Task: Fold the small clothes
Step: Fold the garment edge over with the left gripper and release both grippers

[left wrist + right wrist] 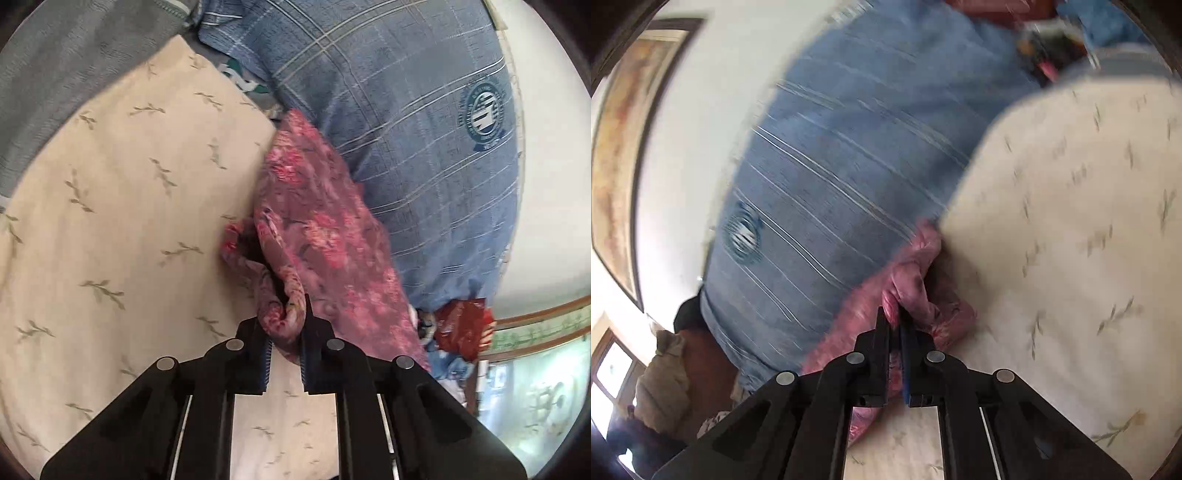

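Gripping pink floral garment (325,236) edges, both tools, seemingly beside blue pillow (417,110)

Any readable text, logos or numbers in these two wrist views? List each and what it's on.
None can be read for certain.
Round crest on the blue plaid fabric: ring of lettering around a striped emblem, too small to read; in the right wrist view the emblem is smeared by motion blur.
White letter shapes on green cloth behind the cream leaf-print sheet: mostly hidden, unreadable.
Red packet: nothing legible.
Pink floral garment: pattern only, no text.
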`<action>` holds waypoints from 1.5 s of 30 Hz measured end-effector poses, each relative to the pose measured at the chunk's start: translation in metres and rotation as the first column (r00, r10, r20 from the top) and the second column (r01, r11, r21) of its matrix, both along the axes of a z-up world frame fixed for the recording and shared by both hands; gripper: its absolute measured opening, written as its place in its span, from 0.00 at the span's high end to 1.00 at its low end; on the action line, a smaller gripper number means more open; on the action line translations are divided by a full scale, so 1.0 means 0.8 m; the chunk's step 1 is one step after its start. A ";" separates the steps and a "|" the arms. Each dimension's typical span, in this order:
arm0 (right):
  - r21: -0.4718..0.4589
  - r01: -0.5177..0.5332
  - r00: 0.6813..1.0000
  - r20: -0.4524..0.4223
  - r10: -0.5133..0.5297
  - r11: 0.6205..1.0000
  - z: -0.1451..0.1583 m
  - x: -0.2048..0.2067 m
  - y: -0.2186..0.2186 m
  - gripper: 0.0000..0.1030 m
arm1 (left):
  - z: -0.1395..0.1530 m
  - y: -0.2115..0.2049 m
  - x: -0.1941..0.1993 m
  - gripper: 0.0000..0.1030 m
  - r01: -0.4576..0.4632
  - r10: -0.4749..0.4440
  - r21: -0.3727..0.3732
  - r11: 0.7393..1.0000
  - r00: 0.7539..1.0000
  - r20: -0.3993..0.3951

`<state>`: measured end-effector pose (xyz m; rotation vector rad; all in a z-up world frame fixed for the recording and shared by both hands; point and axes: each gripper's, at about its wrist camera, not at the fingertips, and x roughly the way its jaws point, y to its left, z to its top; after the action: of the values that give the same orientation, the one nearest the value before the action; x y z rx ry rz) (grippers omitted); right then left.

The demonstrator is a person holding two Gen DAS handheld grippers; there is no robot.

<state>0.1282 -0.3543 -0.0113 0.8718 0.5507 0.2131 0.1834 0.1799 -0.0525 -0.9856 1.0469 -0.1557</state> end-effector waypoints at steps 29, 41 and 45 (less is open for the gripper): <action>-0.331 -0.114 0.976 -0.216 0.042 0.937 -0.031 0.050 0.086 0.17 | -0.006 -0.074 0.017 0.12 0.137 -0.167 0.388 0.911 0.985 0.045; -0.103 0.149 0.978 -0.134 -0.162 0.983 -0.009 0.015 -0.004 0.15 | 0.018 -0.040 0.019 0.10 0.075 -0.095 0.254 0.964 0.993 0.069; -0.016 0.105 0.970 -0.218 -0.106 0.994 -0.038 0.023 -0.010 0.27 | 0.010 -0.037 0.031 0.10 0.067 -0.077 0.213 0.975 0.996 0.037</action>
<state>0.1463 -0.3625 -0.0415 0.9241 0.7072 0.0181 0.2078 0.1506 -0.0445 -0.7489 1.0356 -0.1228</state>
